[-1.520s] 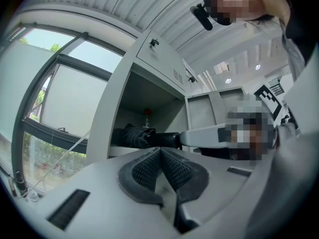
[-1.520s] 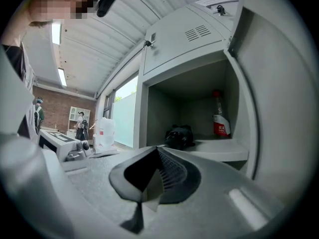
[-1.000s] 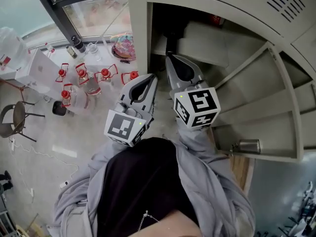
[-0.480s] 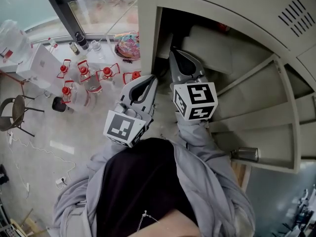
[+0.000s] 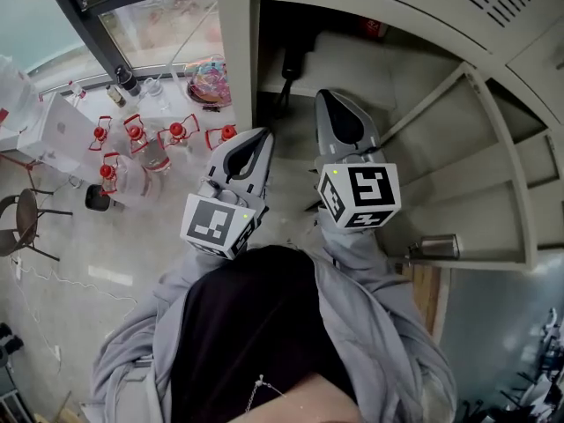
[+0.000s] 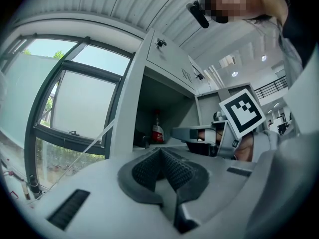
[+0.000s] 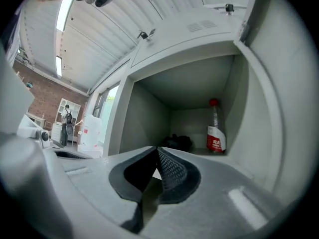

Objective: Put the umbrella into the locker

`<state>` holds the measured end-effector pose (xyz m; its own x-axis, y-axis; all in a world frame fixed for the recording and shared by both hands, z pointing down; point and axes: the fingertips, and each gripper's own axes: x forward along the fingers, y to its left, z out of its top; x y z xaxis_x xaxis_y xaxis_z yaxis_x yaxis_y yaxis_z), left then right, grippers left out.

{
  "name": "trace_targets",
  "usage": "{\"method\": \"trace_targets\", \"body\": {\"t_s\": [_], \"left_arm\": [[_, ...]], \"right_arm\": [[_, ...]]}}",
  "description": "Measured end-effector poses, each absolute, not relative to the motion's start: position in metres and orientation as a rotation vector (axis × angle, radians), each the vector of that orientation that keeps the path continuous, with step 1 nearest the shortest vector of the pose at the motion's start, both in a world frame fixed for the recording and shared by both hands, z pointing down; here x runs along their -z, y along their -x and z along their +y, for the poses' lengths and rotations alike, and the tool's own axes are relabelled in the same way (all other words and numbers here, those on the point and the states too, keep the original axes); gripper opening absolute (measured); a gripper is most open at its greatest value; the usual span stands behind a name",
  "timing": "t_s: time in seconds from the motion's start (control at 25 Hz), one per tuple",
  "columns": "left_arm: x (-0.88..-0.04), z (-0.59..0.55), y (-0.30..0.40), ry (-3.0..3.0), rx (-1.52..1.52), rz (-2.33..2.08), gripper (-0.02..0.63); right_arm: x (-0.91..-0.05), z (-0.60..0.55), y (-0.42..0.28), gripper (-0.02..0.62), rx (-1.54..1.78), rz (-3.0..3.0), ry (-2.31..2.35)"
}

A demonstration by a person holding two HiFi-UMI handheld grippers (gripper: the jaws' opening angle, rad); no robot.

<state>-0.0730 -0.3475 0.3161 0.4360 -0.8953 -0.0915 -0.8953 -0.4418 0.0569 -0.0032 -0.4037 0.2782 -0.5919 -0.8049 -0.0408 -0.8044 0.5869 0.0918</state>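
Observation:
A black folded umbrella lies inside the open locker compartment; the right gripper view shows this umbrella at the back of the shelf, beside a red-capped bottle. My right gripper is shut and empty, pointing level into the opening in front of the umbrella and apart from it. My left gripper is shut on nothing, level, just outside the locker's left wall. In the left gripper view its jaws are together, and the right gripper's marker cube shows beside it.
The locker door stands open to the right, with a latch on its edge. On the floor to the left are several red-capped bottles, white boxes and a chair by the window.
My right gripper has shifted a little to the right in front of the opening, uncovering the umbrella on the shelf. The left gripper has stayed where it was.

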Motion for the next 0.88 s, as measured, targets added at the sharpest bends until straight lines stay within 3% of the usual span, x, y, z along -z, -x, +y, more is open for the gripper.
{"method": "trace_targets", "body": {"t_s": [0.44,0.88], "left_arm": [[-0.326,-0.329,0.058,2.658,-0.150,1.586,0.006],[-0.353,-0.305,0.062,2.651,-0.075,1.614,0.006]], "right_arm": [[-0.307,-0.353,-0.060,0.005,0.210,-2.653,-1.687],[-0.357,-0.313,-0.032,0.005,0.141,-2.647,-1.573]]}}
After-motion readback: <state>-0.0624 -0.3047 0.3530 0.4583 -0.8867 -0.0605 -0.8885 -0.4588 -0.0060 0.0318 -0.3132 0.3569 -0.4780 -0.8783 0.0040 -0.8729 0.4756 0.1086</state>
